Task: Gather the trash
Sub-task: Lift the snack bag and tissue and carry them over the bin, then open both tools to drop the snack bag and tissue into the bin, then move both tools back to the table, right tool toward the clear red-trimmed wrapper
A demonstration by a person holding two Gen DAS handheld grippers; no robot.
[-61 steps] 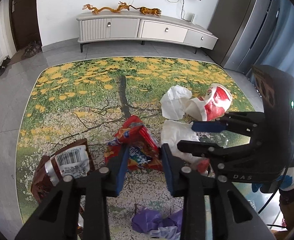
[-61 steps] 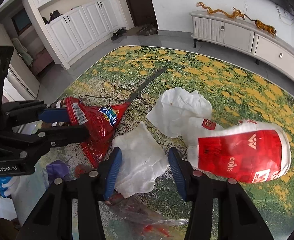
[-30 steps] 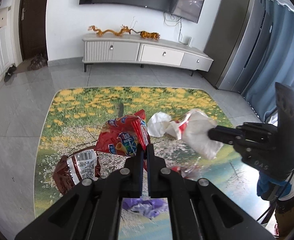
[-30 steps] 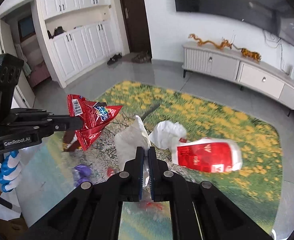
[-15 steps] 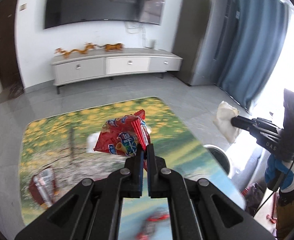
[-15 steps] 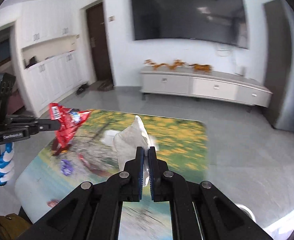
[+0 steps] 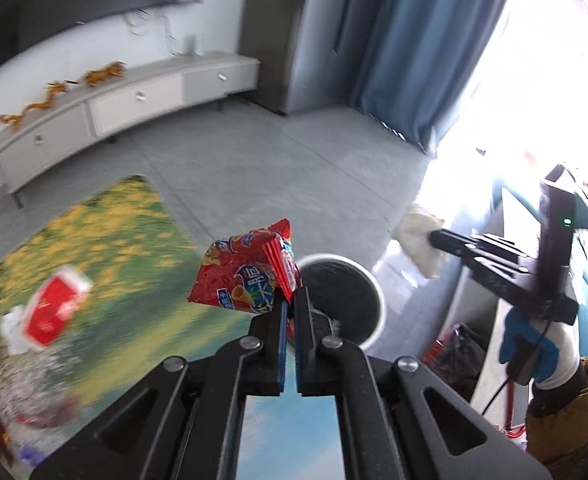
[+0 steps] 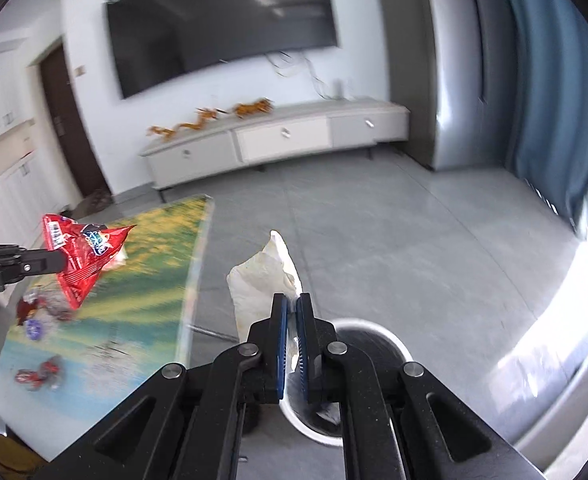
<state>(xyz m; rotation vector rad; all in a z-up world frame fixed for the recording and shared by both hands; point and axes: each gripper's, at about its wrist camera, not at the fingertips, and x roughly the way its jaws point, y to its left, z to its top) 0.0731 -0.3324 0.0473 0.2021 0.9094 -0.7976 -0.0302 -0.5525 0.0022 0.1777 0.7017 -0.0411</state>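
My left gripper [image 7: 290,300] is shut on a red snack bag [image 7: 246,276], held in the air just left of a white-rimmed round bin [image 7: 378,300] on the grey floor. The same bag [image 8: 80,256] shows at the left of the right wrist view. My right gripper [image 8: 290,308] is shut on a crumpled white tissue [image 8: 262,276], above the near edge of the bin [image 8: 394,344]. In the left wrist view the tissue [image 7: 418,240] hangs to the right of the bin. A red and white paper cup [image 7: 54,308] lies blurred on the flowered rug [image 7: 106,248].
More wrappers [image 8: 38,372] lie on the rug's near end. A white TV cabinet [image 8: 278,140] lines the far wall under a wall TV [image 8: 222,32]. Blue curtains [image 7: 426,52] and a bright window stand right. A gloved hand [image 7: 534,348] holds the right gripper.
Both grippers have swung from over the rug toward the right, carrying the snack bag and the tissue. The bin has come into view under them. Both stayed shut.
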